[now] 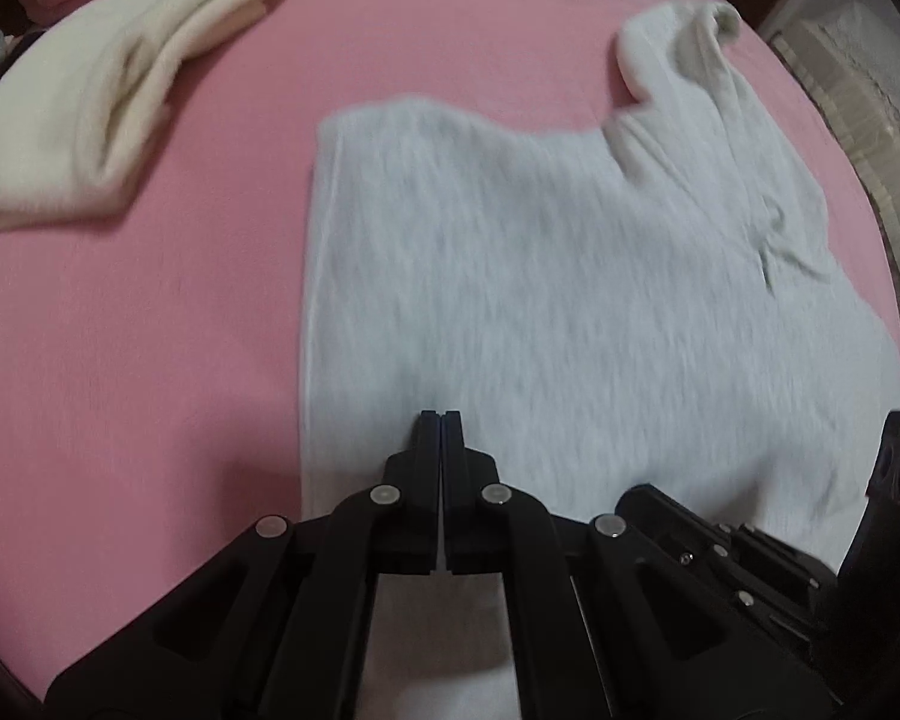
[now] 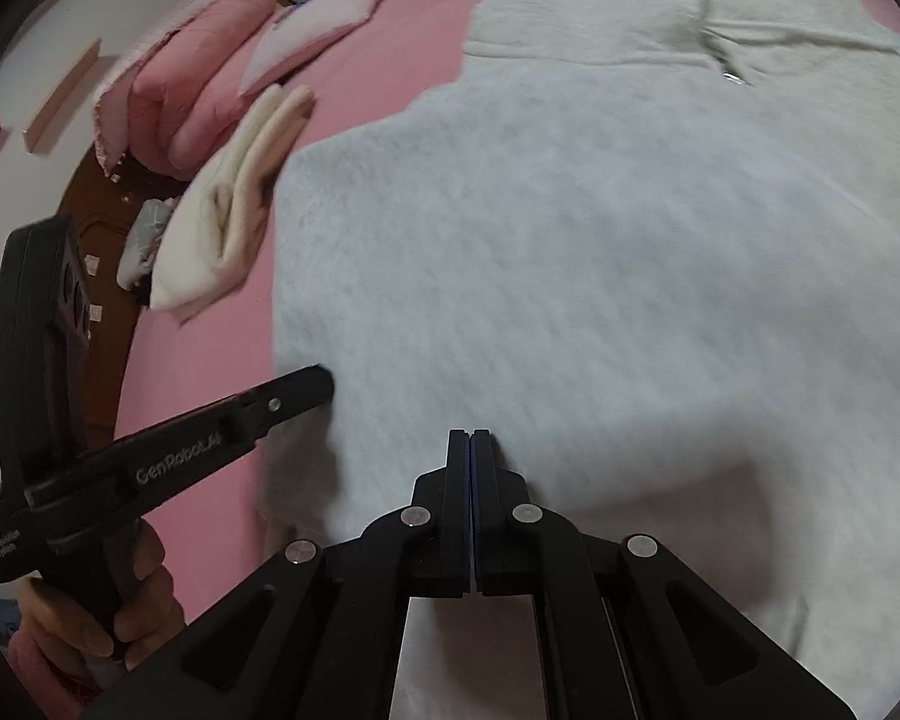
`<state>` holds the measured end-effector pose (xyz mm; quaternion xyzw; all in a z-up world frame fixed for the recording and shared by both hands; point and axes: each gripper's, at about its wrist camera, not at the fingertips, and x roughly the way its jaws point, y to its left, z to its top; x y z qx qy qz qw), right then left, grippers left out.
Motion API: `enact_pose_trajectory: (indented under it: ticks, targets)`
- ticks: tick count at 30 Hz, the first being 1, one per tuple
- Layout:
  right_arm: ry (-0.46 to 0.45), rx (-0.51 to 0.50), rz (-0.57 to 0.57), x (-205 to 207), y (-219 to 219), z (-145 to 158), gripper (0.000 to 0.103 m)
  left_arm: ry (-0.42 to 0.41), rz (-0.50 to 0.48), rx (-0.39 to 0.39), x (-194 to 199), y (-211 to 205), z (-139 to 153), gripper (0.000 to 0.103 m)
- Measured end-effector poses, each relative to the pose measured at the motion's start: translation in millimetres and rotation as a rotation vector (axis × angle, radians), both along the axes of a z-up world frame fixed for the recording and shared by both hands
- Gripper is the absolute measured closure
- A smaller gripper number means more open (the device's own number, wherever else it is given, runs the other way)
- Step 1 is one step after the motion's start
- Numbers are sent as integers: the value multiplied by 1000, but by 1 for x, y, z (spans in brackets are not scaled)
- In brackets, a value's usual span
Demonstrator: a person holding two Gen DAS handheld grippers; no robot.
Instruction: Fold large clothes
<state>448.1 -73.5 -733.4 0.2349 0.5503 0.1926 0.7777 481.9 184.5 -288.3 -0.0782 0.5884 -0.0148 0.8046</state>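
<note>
A light grey hooded sweatshirt point(image 1: 540, 300) lies spread flat on the pink bed sheet point(image 1: 138, 372). Its hood and a metal-tipped drawstring point(image 2: 731, 75) lie at the far end in the right wrist view. My left gripper point(image 1: 441, 417) is shut, and its tips hover over the sweatshirt's near left part with no cloth seen between them. My right gripper point(image 2: 470, 433) is also shut above the sweatshirt's point(image 2: 570, 270) near middle, holding nothing. In the right wrist view the left gripper point(image 2: 321, 384) reaches in from the left to the garment's edge, with a hand point(image 2: 120, 612) on its handle.
A folded cream garment point(image 1: 90, 108) lies on the sheet to the left point(image 2: 234, 204). Beyond it are a folded pink quilt point(image 2: 198, 90) and a pale pillow point(image 2: 324, 24). The bed's right edge and pale storage boxes point(image 1: 858, 60) show at the far right.
</note>
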Motion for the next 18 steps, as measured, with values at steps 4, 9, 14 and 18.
enact_pose_trajectory:
  ticks: [4, 9, 14, 18]
  targets:
    - [-37, 42, -65, 42, -12, -3, 103, -41, -5, 8, 45, 6, -7, 103]
    - [-88, 28, -75, 76, -42, -3, 103, -110, 18, 14, 85, 23, -9, 103]
    - [-105, -20, -105, 84, -92, 6, 103, -94, 33, -27, 107, 38, -15, 103]
    - [-115, -149, -270, 46, -169, 19, 103, -108, 1, -15, 106, 37, -16, 103]
